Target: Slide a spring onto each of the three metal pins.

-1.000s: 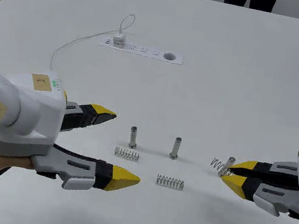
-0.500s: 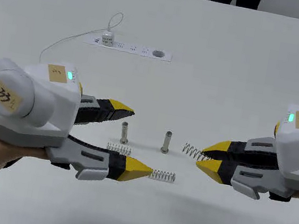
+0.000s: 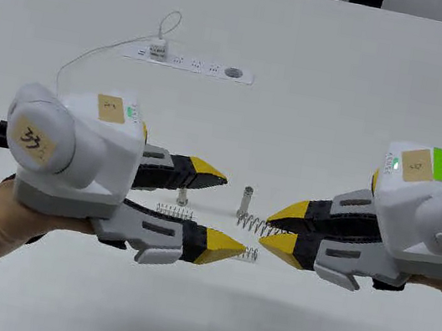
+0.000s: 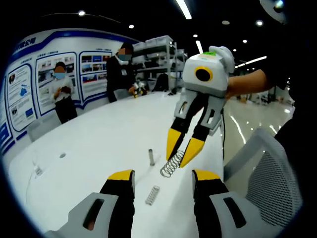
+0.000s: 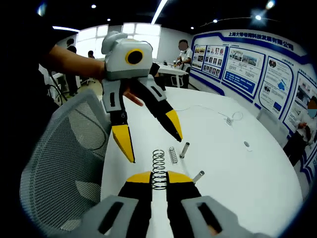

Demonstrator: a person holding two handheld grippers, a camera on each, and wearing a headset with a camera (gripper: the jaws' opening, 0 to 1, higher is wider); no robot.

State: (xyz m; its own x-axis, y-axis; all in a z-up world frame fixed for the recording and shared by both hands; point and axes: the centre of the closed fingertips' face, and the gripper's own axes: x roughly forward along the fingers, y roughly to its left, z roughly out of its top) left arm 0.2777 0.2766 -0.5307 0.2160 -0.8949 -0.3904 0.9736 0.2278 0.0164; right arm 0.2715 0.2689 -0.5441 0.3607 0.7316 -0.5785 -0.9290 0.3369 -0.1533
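My right gripper is shut on a spring, which sticks out leftward from its yellow tips. That same spring stands up between the jaws in the right gripper view. Two metal pins stand upright on the white table. A loose spring lies by the left pin, and another peeks out behind my left gripper's lower jaw. My left gripper is open, facing the right one. In the left gripper view the held spring hangs near a pin.
A white power strip with a plug and a thin cable lies at the table's far side. A grey mesh chair stands at the near edge of the table. People stand beyond the table.
Both grippers have moved inward toward the pins. The right one has carried its spring leftward until it nearly meets the left gripper's tips.
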